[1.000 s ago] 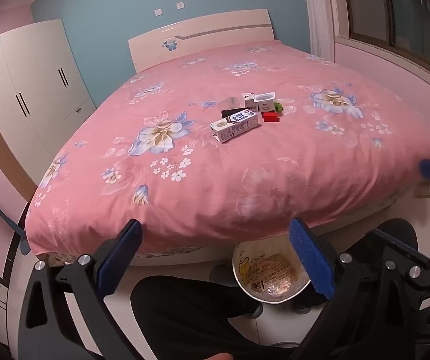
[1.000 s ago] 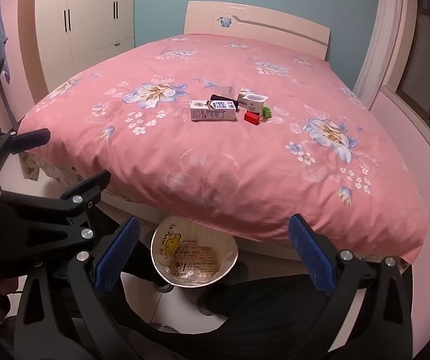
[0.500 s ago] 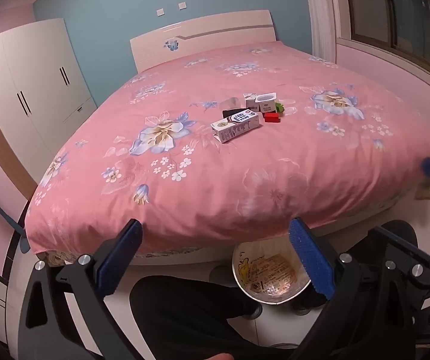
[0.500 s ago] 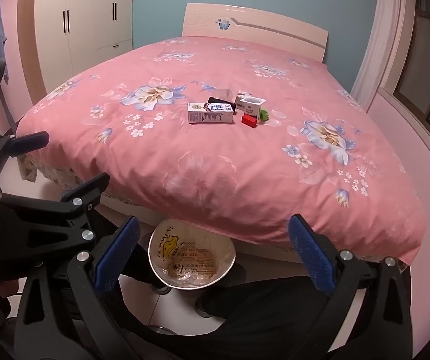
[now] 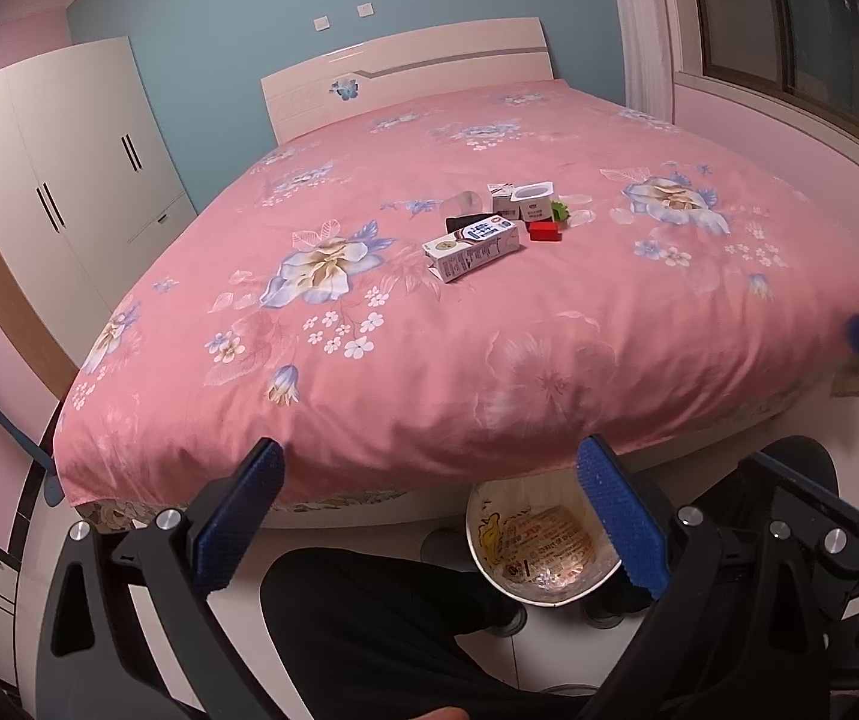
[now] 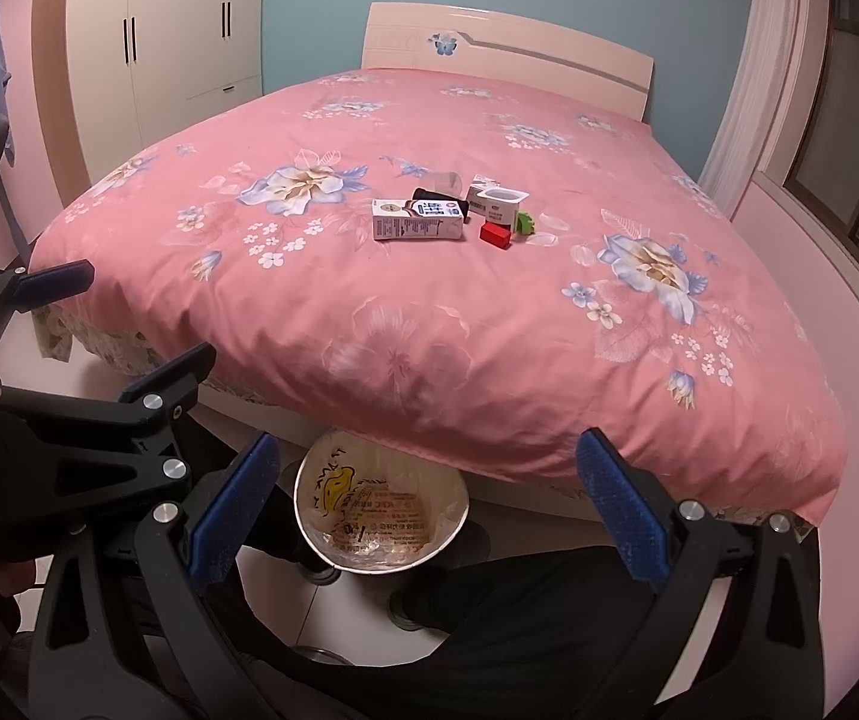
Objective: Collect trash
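A small heap of trash lies mid-bed: a white milk carton (image 5: 472, 249) (image 6: 417, 220) on its side, a white yogurt cup (image 5: 532, 199) (image 6: 496, 202), a red block (image 5: 545, 231) (image 6: 496, 234), a green scrap (image 5: 561, 210) (image 6: 525, 222), a black item (image 6: 429, 196) and a clear plastic cup (image 5: 466, 203) (image 6: 445, 181). A white trash bin (image 5: 540, 546) (image 6: 380, 513) with printed wrappers inside stands on the floor at the foot of the bed. My left gripper (image 5: 429, 516) and right gripper (image 6: 423, 510) both hang open and empty above the bin, well short of the trash.
The pink floral bedspread (image 5: 489, 330) covers a wide bed with a cream headboard (image 6: 507, 60). White wardrobes (image 5: 69, 168) stand at the left, a window sill (image 6: 837, 252) runs along the right. The person's dark-clothed legs (image 5: 381, 618) flank the bin.
Both views have shifted slightly, the bed and bin sitting a little lower in the right wrist view. Nothing was picked up; both grippers stayed open.
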The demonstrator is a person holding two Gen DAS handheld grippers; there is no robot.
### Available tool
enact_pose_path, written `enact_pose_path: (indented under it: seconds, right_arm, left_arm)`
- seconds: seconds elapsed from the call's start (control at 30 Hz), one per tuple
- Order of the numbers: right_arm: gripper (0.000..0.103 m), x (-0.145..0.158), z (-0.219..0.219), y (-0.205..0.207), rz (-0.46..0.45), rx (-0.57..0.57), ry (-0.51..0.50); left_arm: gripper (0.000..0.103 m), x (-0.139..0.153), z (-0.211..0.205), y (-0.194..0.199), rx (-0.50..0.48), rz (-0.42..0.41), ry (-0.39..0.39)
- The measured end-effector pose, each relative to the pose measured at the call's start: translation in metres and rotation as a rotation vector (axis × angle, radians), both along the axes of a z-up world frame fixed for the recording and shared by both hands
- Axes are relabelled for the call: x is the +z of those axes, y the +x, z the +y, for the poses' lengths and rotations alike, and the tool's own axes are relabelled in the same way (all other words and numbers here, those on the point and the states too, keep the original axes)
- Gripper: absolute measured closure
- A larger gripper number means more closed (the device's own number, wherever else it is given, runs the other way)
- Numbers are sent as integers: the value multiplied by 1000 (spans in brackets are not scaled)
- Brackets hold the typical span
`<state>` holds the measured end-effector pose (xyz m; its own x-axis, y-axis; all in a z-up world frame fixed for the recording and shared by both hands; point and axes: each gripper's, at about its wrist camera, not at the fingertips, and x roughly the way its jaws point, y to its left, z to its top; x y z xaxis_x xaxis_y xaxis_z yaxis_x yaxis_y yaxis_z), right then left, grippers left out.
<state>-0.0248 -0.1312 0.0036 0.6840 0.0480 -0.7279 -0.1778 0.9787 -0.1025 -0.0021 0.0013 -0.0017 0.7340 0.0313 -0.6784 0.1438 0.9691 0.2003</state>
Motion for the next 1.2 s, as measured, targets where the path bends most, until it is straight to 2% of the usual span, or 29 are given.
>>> enact_pose_path:
  seconds: [1.2]
  right_arm:
    - [5,4,1,-3,-6,6,-13]
  left_arm:
    - [4,6,-5,0,-6,-11,18]
